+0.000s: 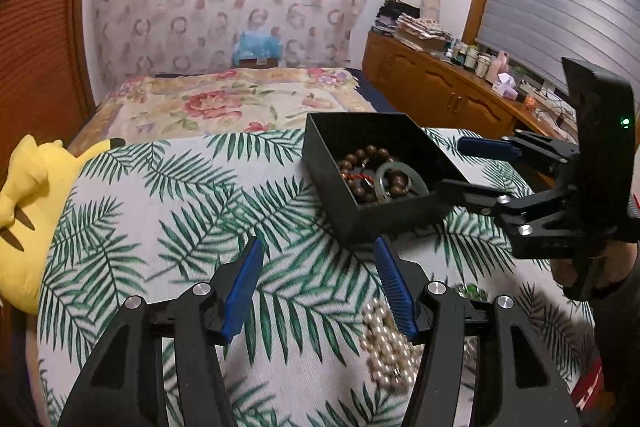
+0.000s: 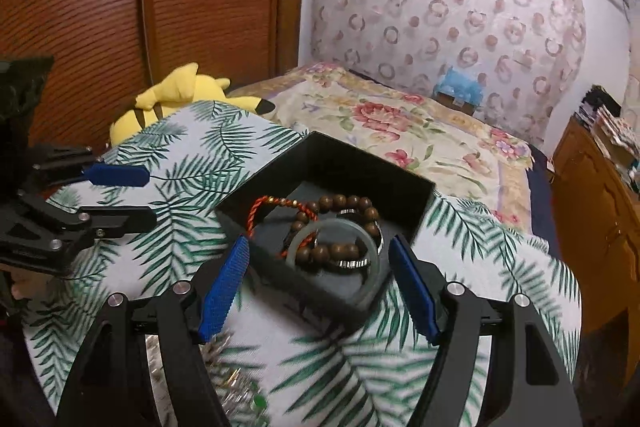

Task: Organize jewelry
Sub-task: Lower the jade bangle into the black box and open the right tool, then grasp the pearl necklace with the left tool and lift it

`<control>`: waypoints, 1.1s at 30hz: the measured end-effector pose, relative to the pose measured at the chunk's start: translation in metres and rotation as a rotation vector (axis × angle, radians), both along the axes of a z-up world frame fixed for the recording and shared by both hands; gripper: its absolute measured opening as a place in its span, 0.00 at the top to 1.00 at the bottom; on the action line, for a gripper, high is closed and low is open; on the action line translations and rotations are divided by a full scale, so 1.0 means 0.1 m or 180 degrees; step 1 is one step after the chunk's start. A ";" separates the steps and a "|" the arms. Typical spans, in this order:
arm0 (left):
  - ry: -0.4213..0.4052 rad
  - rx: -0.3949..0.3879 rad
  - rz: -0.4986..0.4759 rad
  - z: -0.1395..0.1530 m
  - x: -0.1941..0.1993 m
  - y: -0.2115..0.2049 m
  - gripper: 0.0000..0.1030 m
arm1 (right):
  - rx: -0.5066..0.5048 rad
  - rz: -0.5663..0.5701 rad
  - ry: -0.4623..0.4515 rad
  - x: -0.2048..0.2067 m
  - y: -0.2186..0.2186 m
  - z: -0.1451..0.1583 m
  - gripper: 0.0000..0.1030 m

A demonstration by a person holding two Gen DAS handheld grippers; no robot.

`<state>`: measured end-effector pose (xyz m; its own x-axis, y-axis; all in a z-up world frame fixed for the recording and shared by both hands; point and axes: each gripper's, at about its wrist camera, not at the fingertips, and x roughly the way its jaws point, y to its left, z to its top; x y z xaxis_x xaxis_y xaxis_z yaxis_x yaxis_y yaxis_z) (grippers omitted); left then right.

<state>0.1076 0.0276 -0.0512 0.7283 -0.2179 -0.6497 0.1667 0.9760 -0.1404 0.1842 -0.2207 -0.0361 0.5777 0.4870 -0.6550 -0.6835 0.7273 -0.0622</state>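
Note:
A black box (image 1: 400, 215) (image 2: 280, 279) stands on the leaf-print cloth (image 1: 180, 211). It holds a brown bead bracelet (image 2: 340, 203), a pale green bangle (image 2: 298, 241) and a red cord (image 2: 260, 211). My left gripper (image 1: 318, 287) (image 2: 150, 197) is open over bare cloth in front of the box, with nothing between its fingers. A pearl bracelet (image 1: 386, 343) lies just beside its right finger, and green beads (image 1: 472, 291) lie further right. My right gripper (image 2: 320, 287) (image 1: 460, 169) is open, and the box's near corner sits between its fingers; no pad visibly presses on it.
A yellow plush toy (image 1: 28, 195) (image 2: 176, 95) lies at the cloth's left edge. Behind it are a floral bed cover (image 1: 224, 99) and a wooden wardrobe (image 2: 160, 7). A cluttered wooden sideboard (image 1: 440, 83) runs along the right. Blurred silver and green jewelry (image 2: 236, 387) lies under my right gripper.

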 end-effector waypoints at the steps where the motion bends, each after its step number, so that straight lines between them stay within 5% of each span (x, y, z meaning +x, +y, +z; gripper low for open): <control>1: 0.0000 -0.0002 -0.0007 0.00 -0.05 -0.01 0.46 | 0.0019 -0.0019 0.0003 -0.05 -0.04 0.00 0.28; 18: 0.0103 0.0122 -0.0173 -0.18 -0.61 -0.24 0.46 | 0.0245 -0.0282 0.0224 -0.96 -0.41 -0.33 0.27; 30: 0.0123 0.0277 -0.0349 -0.15 -0.72 -0.45 0.46 | 0.0319 -0.0482 0.0402 -1.17 -0.59 -0.55 0.27; 33: 0.0209 0.0285 -0.0380 -0.23 -0.64 -0.51 0.54 | 0.0322 -0.0475 0.0450 -1.18 -0.59 -0.60 0.27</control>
